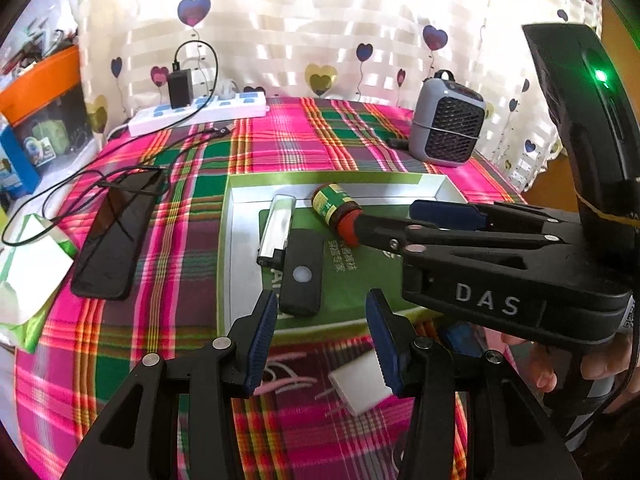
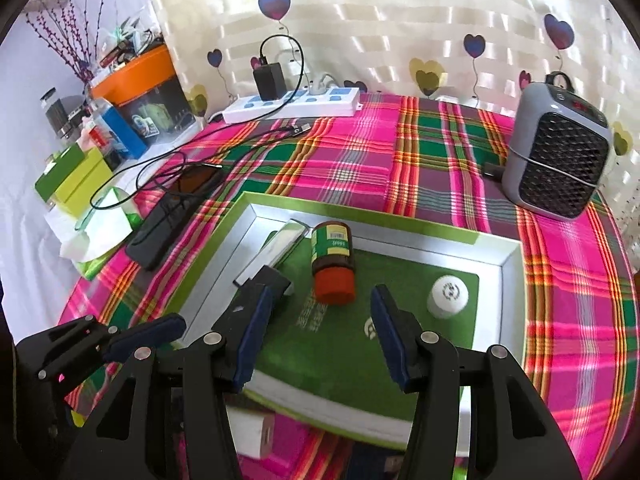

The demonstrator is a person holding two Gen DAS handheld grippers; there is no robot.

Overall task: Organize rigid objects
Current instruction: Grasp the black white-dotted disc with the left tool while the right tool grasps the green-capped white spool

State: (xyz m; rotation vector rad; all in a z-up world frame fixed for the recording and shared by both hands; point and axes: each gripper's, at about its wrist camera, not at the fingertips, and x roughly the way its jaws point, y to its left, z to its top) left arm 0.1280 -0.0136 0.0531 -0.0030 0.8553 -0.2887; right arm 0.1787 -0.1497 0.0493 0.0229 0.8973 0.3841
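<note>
Both claws stand spread with nothing between their pads: the left claw (image 1: 322, 336) hovers over the near edge of the green tray (image 1: 224, 240), and the right claw (image 2: 318, 336) hangs just beside it, its fingers reaching in over the tray floor.

Going left to right in the left wrist view, a black phone (image 1: 116, 236) with a cable across it lies on the plaid table (image 1: 340, 148), outside the tray. A careless sweep on that side could snag the cable and drag the phone.

Inside the tray, a silver lighter-like bar (image 1: 276, 228) lies touching a black rectangular device (image 1: 302, 276). Closing on one would probably nudge the other.

Next comes the brown bottle (image 2: 332, 264) with a red cap, lying on its side. Being round, it looks likely to roll if a pad catches it off-centre, and the right claw sits very near its cap.

Farther right in the right wrist view stands a small white jar (image 2: 448, 294), upright and apart from the bottle. A rolling bottle could knock it.

A white block (image 1: 362, 390) lies on the table below the left claw, not yet in the tray.

The two claws are close together, so reaching at once risks a collision.
</note>
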